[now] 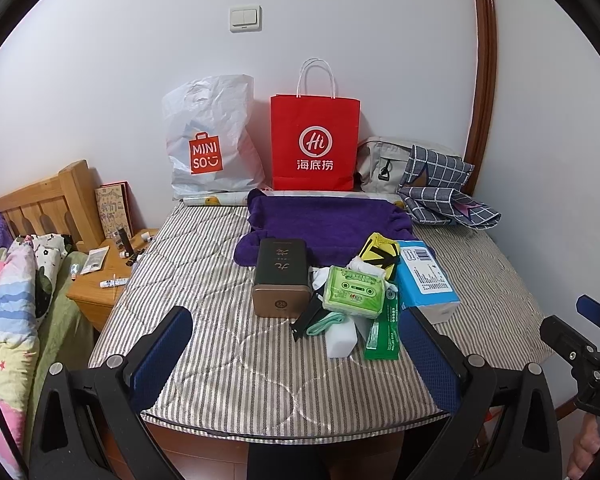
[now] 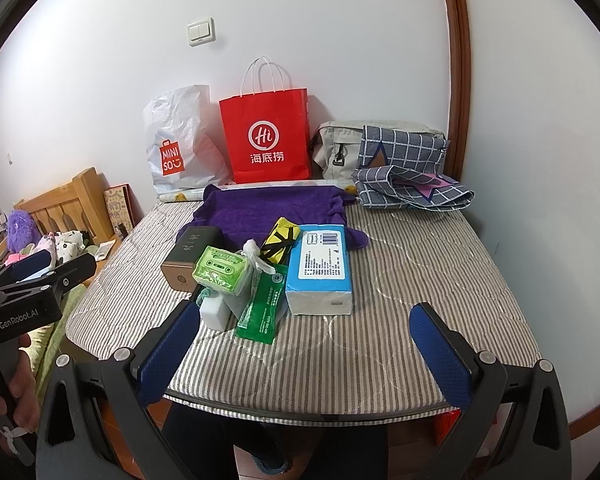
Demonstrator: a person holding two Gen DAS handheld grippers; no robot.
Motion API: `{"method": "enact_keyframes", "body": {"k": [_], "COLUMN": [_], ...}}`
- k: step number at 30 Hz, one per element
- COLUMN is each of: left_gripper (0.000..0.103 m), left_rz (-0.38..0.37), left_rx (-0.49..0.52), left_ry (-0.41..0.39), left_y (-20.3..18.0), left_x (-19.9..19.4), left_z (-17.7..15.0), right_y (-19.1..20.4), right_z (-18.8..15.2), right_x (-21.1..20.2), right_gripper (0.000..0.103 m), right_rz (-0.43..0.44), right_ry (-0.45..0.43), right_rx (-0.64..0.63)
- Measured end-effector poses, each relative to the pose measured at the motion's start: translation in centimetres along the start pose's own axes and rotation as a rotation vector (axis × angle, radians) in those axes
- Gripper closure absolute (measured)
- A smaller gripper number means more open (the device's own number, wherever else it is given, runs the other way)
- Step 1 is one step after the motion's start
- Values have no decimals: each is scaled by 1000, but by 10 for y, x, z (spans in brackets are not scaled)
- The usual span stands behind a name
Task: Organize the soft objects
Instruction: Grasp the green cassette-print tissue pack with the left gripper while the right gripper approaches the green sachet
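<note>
Two grippers, both spread wide and empty, hovering at the near edge of the striped quilted mattress [image 1: 204, 264]. Left gripper [image 1: 296, 356] and right gripper [image 2: 304, 348] touch nothing. Looks like the pre-grasp step; no sorting visibly done.

Clutter pile sits just ahead of the jaws: green cassette-print tissue pack [image 1: 354, 290], white sponge block [image 1: 342, 338] and flat green sachet [image 1: 382, 332] nearest the left jaws; blue-and-white tissue brick [image 2: 320, 272] dead ahead of the right jaws, slightly left of centre. Dark rectangular tin with gold base [image 1: 281, 278] is left of the pile, hard, likely not a target. Yellow-and-black folded pouch [image 1: 380, 254] lies behind, against the crumpled purple towel [image 1: 324, 220].

Beyond it: red paper shopping bag [image 1: 315, 144], white plastic Miniso bag [image 1: 210, 140], grey checked fabric bag [image 1: 440, 188], possible drop points; can't tell which.

Next move, my read: advance one gripper forward and down, straddle a single soft pack, close gently. Items overlap, so risk of dragging neighbours.
</note>
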State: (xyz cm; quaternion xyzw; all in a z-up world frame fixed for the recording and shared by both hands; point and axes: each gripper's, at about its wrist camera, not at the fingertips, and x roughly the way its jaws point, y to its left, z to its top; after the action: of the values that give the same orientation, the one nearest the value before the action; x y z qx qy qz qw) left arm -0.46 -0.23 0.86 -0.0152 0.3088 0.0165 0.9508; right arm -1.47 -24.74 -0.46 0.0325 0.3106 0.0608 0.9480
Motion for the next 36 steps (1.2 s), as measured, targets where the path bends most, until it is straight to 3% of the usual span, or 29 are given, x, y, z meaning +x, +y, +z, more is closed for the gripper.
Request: {"method": "enact_keyframes", "body": {"k": [10, 17, 30, 36], "left_gripper": [0, 0, 0, 0], "left_rz": [-2, 10, -40, -61], "left_rx": [-3, 2, 22, 56], "left_ry": [16, 58, 172, 186], "left_y": [0, -5, -21, -34], "left_x": [10, 44, 107, 132], "left_z": [1, 3, 1, -2], "right_y": [-3, -4, -13, -26], "right_z": [-1, 0, -12, -17], "right_x": [9, 40, 106, 128], "right_gripper": [0, 1, 4, 4], "right_rz": [3, 4, -1, 23], "right_ry": [19, 65, 171, 195], "right_rx": [9, 5, 6, 37]}}
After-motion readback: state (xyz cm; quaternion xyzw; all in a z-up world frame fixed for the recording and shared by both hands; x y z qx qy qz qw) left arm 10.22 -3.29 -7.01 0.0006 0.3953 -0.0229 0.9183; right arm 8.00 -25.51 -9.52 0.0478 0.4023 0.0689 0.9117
